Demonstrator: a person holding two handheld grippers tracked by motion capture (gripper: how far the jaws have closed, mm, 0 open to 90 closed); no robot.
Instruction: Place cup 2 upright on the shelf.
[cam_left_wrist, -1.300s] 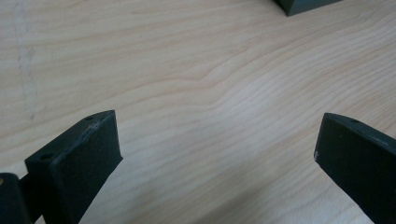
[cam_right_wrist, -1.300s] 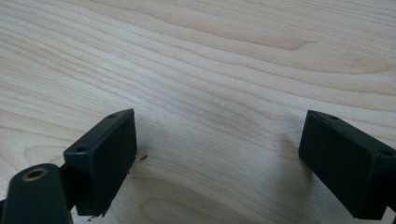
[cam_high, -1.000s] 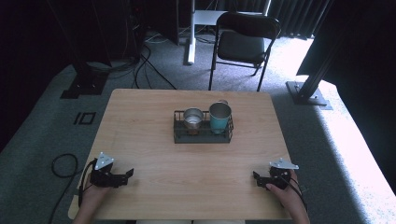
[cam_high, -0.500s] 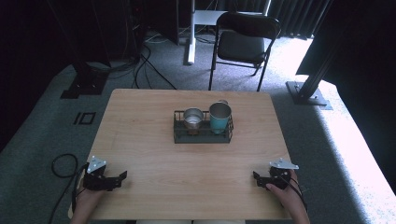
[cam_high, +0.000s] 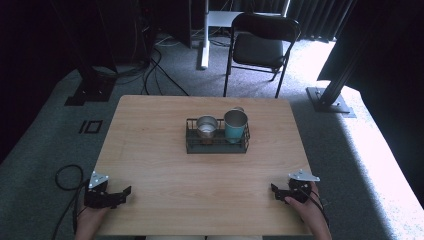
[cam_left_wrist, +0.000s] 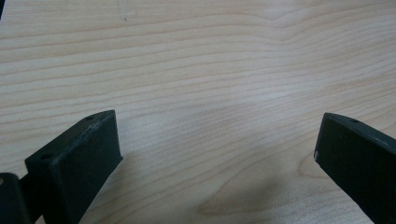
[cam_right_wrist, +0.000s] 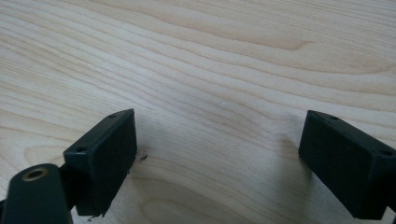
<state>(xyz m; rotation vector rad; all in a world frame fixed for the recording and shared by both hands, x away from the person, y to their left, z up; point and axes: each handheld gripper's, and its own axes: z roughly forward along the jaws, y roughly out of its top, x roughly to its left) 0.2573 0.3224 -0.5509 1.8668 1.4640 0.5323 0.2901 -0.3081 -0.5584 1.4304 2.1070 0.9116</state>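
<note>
A black wire basket (cam_high: 217, 144) stands at the middle of the wooden table (cam_high: 150, 150). Inside it are a short silver cup (cam_high: 206, 125) on the left and a taller teal cup (cam_high: 235, 125) on the right. My left gripper (cam_high: 125, 192) rests at the table's near left corner, held by a hand. It is open, its jaws wide apart over bare wood in the left gripper view (cam_left_wrist: 217, 140). My right gripper (cam_high: 274, 190) lies at the near right corner, also open over bare wood (cam_right_wrist: 219, 140). Neither holds anything.
A black folding chair (cam_high: 260, 47) stands beyond the table's far edge. Cables (cam_high: 67, 177) trail on the grey carpet at the left. A black stand base (cam_high: 330, 97) sits on the floor at the right, another (cam_high: 90, 92) at the left.
My left gripper has slid back toward the near left edge of the table. The right gripper has stayed in place.
</note>
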